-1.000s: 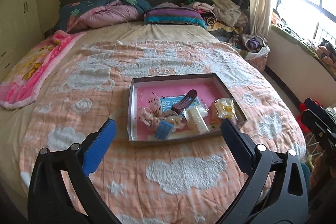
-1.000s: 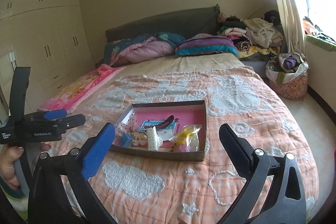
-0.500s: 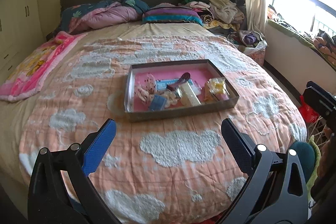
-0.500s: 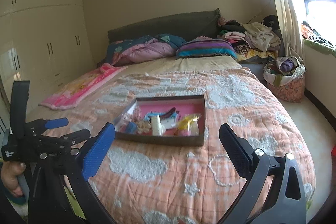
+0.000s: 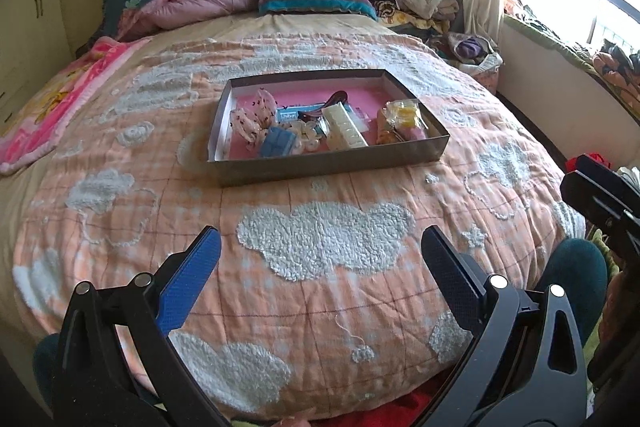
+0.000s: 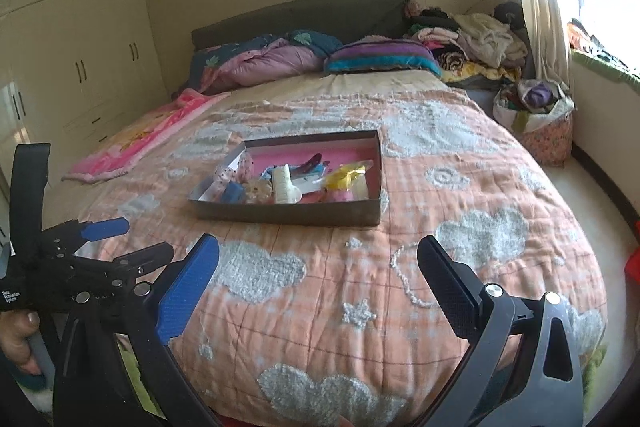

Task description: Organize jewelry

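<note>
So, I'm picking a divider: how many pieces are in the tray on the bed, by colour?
Blue: 2, blue clip and blue card
White: 2, long white clip and pearly flower
Spotted pink: 1, fabric bow
Dark brown: 1, hair clip
Yellow: 1, yellow packet
Total: 7 visible in the tray; more may be hidden.

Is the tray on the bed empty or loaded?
Loaded. The lidless tray holds a blue box, a white case, a yellow packet and more on its pink base.

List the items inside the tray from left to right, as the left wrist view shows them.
In the tray: spotted pink fabric piece → blue box → white segmented case → yellow packet.
</note>
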Tool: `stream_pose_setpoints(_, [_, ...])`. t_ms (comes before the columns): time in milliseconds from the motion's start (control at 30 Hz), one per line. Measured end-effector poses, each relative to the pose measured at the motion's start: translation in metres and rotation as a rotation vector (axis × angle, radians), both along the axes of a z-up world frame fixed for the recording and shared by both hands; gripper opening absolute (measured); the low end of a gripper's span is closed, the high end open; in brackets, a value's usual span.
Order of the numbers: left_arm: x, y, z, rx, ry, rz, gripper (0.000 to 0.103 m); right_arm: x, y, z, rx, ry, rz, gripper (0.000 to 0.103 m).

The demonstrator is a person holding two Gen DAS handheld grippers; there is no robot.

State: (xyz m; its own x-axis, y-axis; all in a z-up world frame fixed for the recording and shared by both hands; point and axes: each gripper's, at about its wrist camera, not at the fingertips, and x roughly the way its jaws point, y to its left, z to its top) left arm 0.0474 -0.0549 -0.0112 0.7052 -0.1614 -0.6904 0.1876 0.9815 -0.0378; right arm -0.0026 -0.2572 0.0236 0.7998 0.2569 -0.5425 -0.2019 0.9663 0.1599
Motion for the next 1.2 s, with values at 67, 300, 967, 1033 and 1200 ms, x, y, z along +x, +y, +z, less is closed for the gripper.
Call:
stream_pose_setpoints(67, [-0.0001,-0.0005,0.0,0.001,0.001,-0.001,0.094,-0.0006,-0.0014,-0.0009,-0.006,0.002,-0.002,0.099])
stream_pose_setpoints(300, [-0.0005,0.0,-0.0002,0.0,0.0,0.003,0.094,-0.0017,-0.0033,-0.0004,-0.007,0.002,-0.003,0.099])
stream_pose_setpoints(967, [-0.0022,0.002,0.0039,-0.006,-0.007,0.005,0.094,-0.0058,0.0023,0.0,-0.023,0.001,0.01,0.099])
stream_pose_setpoints(1033, [-0.0025,0.0022,0.0041,-0.005,-0.009,0.009,0.094,-0.0054,0.0024,-0.0001,-0.024,0.002,0.008,0.099])
stream_pose_setpoints(1200, [-0.0029,0.0024,0.0057,-0.004,-0.013,0.012,0.094,-0.0053,0.0019,0.0002,-0.023,0.002,0.009,0.099])
